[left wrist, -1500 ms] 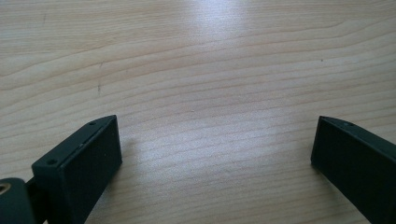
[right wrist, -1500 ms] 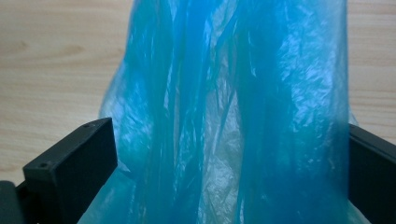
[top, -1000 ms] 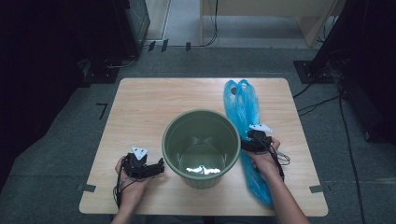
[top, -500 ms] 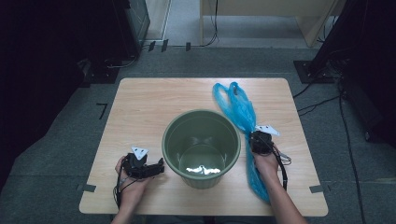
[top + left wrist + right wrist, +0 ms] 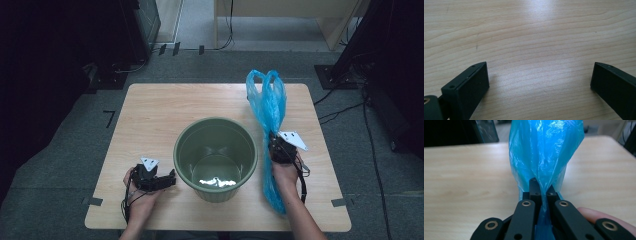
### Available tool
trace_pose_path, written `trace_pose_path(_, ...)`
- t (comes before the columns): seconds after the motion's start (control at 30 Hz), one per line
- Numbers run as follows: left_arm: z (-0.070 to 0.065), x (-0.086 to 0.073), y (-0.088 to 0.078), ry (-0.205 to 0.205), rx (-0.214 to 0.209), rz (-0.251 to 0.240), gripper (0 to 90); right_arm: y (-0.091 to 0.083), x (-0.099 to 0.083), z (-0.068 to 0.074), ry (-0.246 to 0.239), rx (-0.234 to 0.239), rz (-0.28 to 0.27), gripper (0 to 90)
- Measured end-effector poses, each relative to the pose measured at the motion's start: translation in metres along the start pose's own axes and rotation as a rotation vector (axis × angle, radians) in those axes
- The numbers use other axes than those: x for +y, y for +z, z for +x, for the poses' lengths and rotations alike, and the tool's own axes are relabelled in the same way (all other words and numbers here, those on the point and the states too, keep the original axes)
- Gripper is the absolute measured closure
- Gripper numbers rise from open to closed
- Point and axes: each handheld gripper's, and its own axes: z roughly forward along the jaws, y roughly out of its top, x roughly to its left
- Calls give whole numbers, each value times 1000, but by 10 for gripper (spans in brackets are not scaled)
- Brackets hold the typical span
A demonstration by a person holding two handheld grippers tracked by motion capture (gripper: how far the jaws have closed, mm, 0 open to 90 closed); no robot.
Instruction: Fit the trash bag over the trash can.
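Right gripper (image 5: 278,141) clamped on the blue bag (image 5: 269,105) right of the bin (image 5: 215,159), left gripper (image 5: 172,179) wide apart on the table (image 5: 150,115); bag pickup in hand, next likely opening it over the rim.

The green bin (image 5: 215,159) blocks the table's (image 5: 165,107) centre; bare wood around it lies open.

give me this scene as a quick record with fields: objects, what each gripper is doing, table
bag: blue plastic bag, right of the bin, handles at far end
bin: green bin, upright, mid table
right gripper: right gripper, jaws shut on the bag, bunching it
left gripper: left gripper, jaws open, nothing between them, low over the table left of the bin
table: wooden table
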Motion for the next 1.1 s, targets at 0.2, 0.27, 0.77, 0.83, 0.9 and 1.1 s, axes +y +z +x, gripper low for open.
trace_pose_path(0.2, 0, 0, 0, -1, 0, 0, 12, -18, 20, 12, 7, 20, -111, 900)
trace_pose_path(0.27, 0, 0, 0, 0, 0, 0, 12, -23, 26, 17, 11, 25, -142, 900)
trace_pose_path(0.77, 0, 0, 0, -3, 2, -1, 12, -63, 67, 45, -18, 49, -338, 900)
trace_pose_path(0.83, 0, 0, 0, -3, 3, -1, 12, -68, 75, 48, -16, 54, -362, 900)
trace_pose_path(0.9, -1, 0, 0, -3, 3, -1, 12, -73, 83, 50, -23, 58, -380, 900)
trace_pose_path(1.1, -1, 0, 0, -4, 4, -2, 12, -88, 104, 58, -44, 77, -437, 900)
